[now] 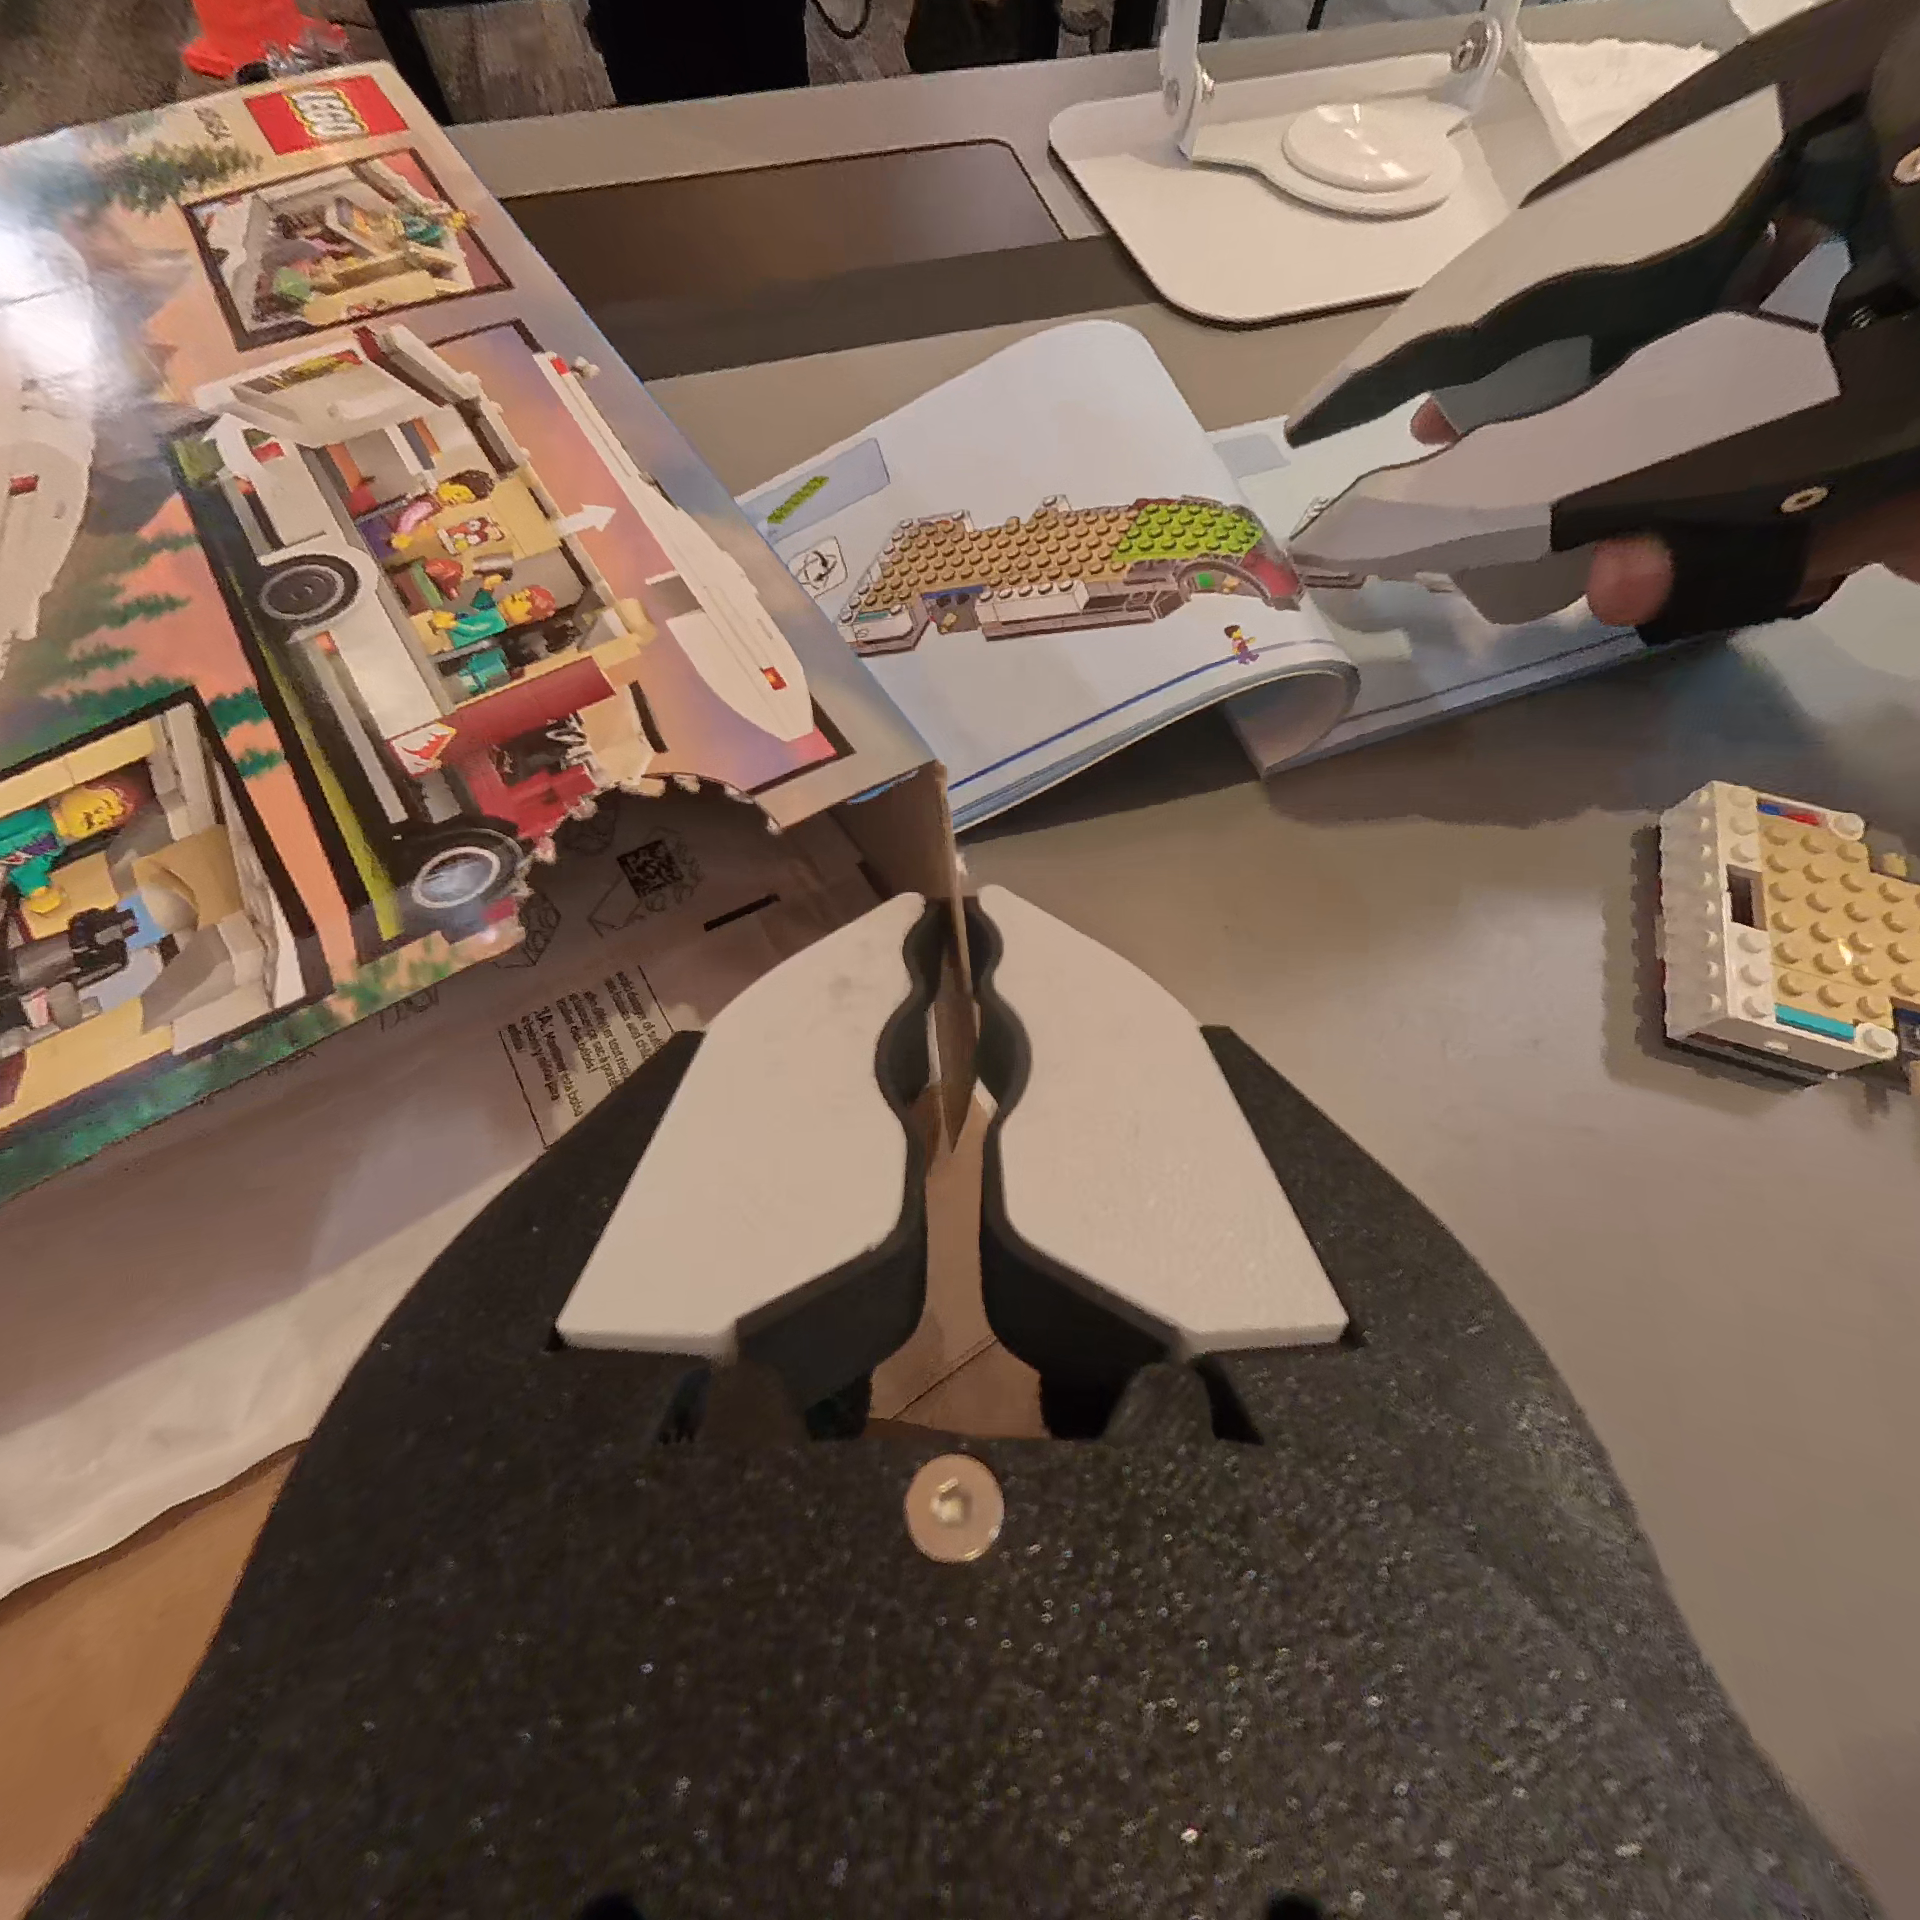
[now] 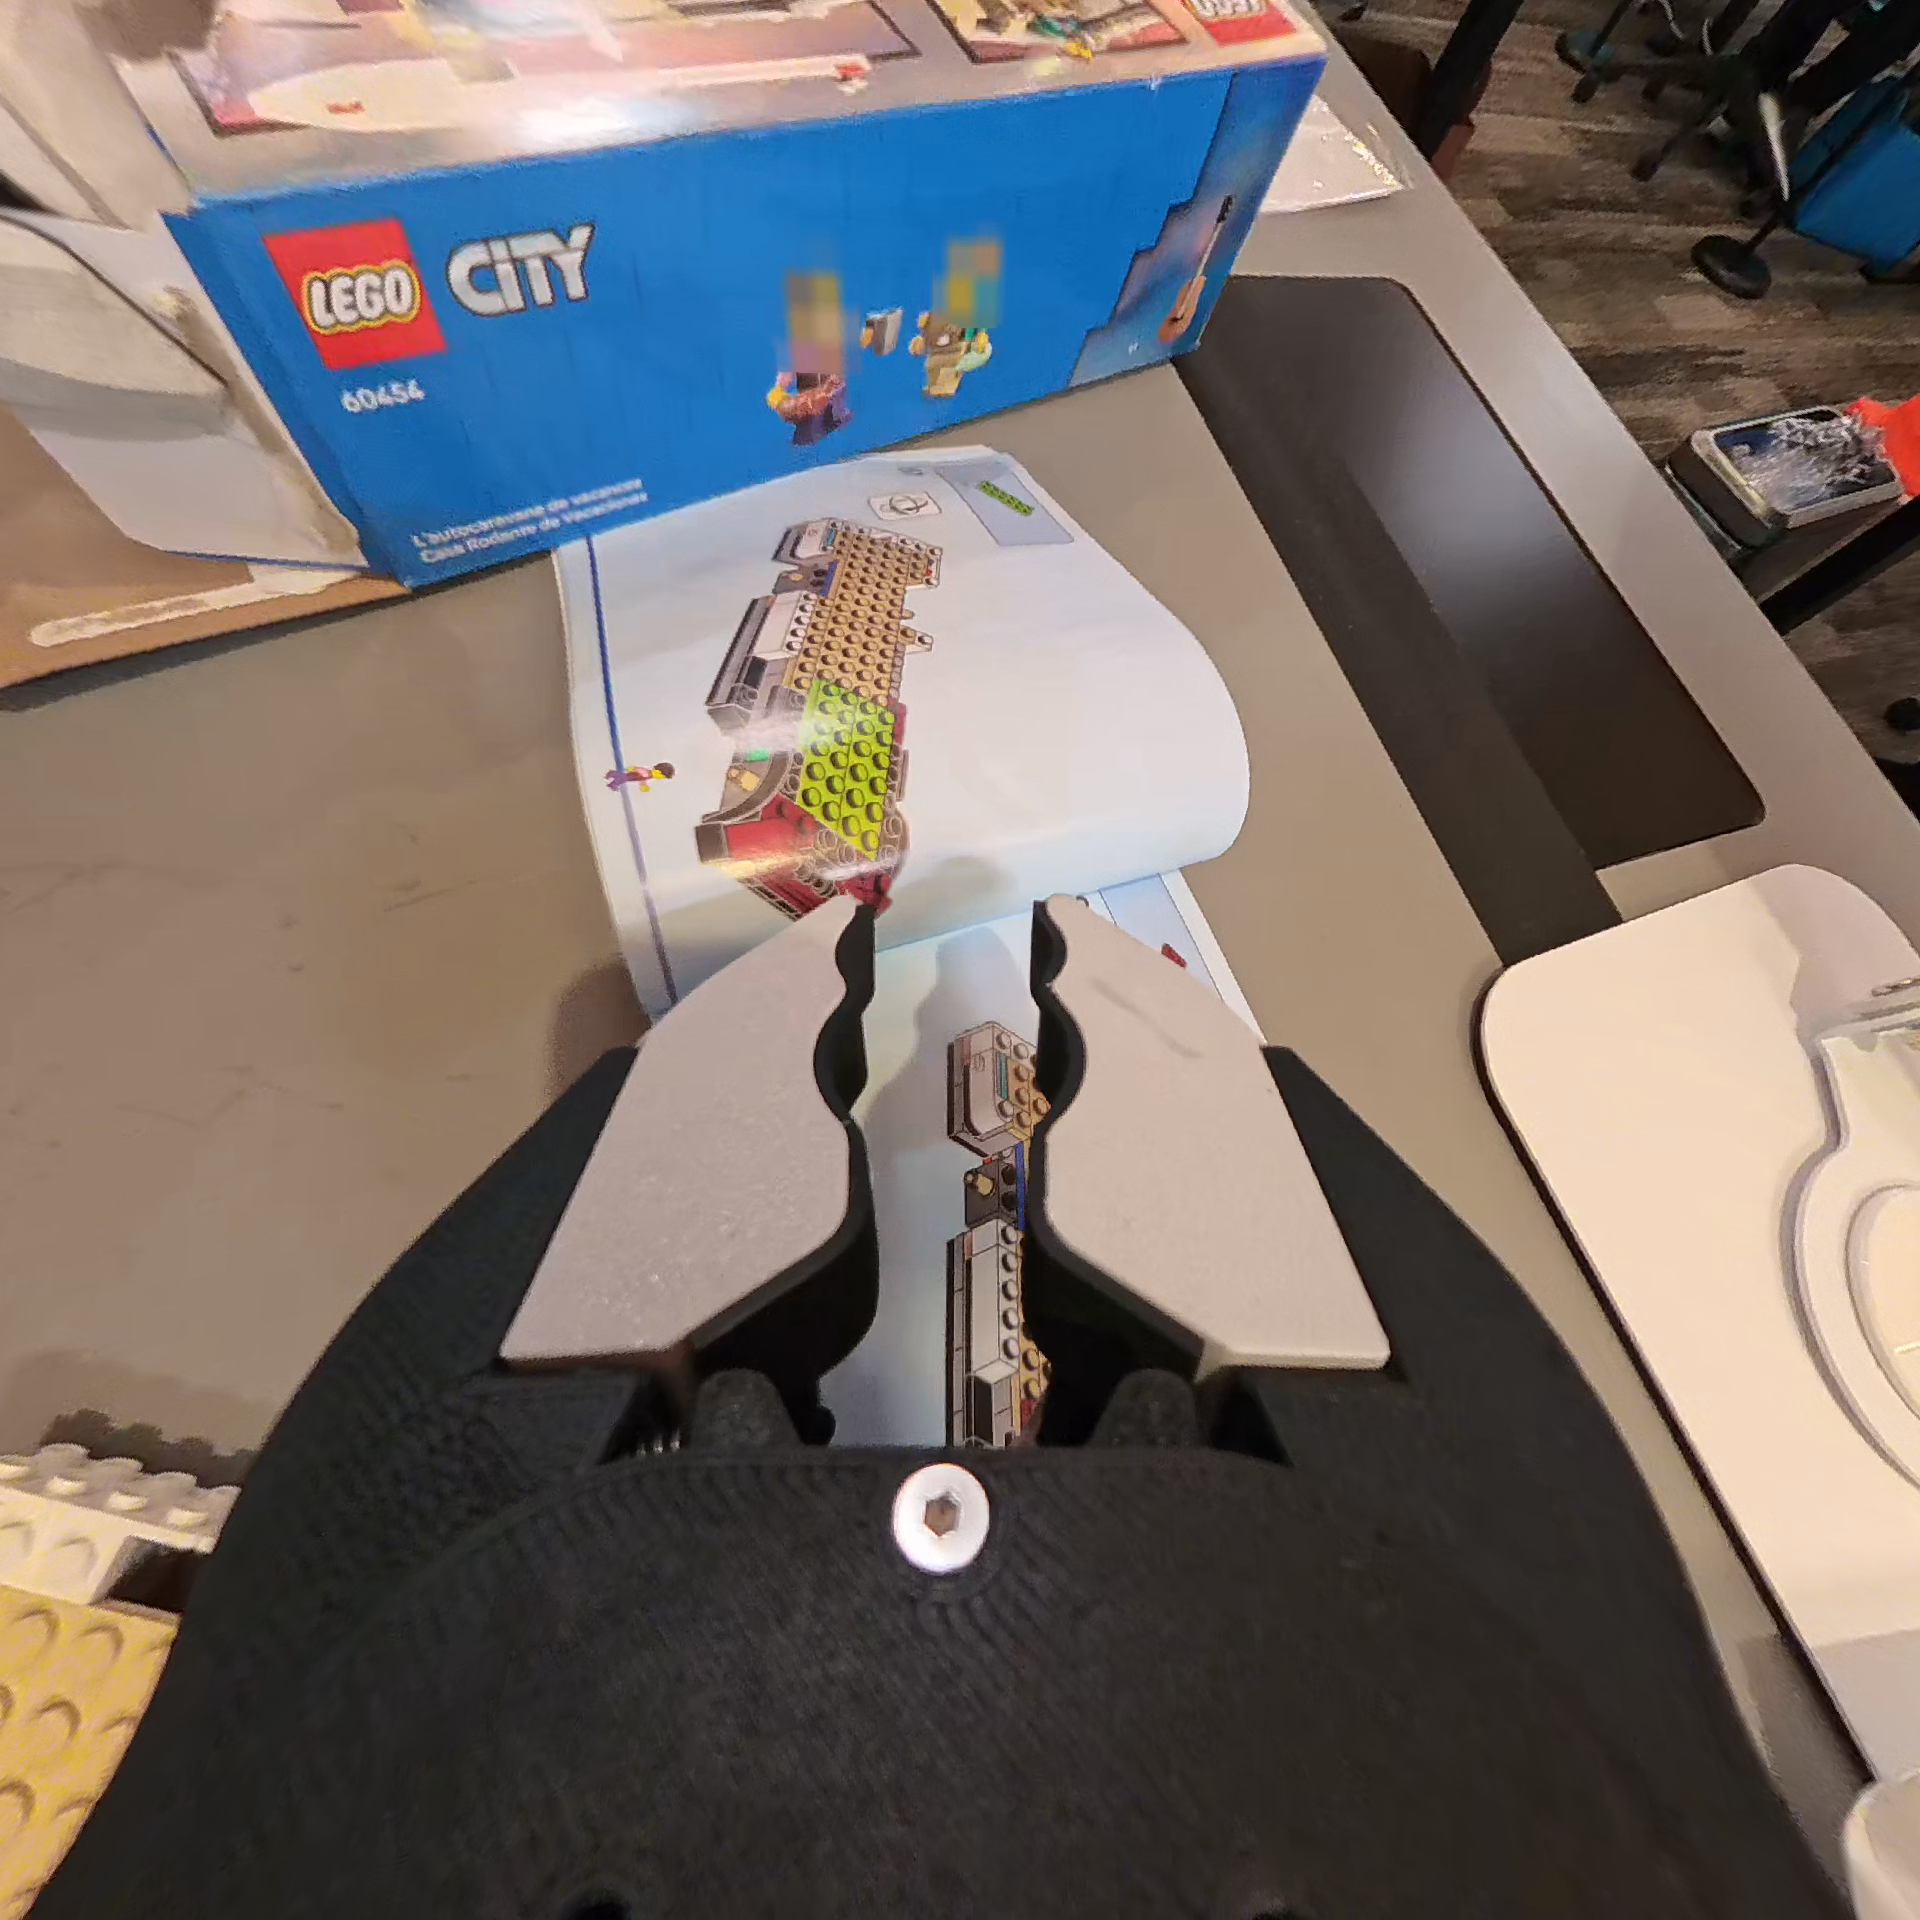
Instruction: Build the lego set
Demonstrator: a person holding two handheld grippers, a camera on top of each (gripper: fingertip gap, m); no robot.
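1. The left gripper [image 1: 951,914] pinches the brown cardboard flap [image 1: 948,831] of the toy box [image 1: 416,468], edge-on between its closed pads.
2. The right gripper [image 2: 951,914] hangs open and bare over the open instruction booklet [image 2: 987,644], beside the box.

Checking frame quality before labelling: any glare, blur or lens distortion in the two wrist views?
Left wrist view: fisheye bends the box; the cardboard flap in the left tool is sharp. Right wrist view: glare streaks on the instruction booklet, box top blurred, right tool casts a shadow on the page.

Blue box [image 2: 727,343], grey table [image 2: 260,935]
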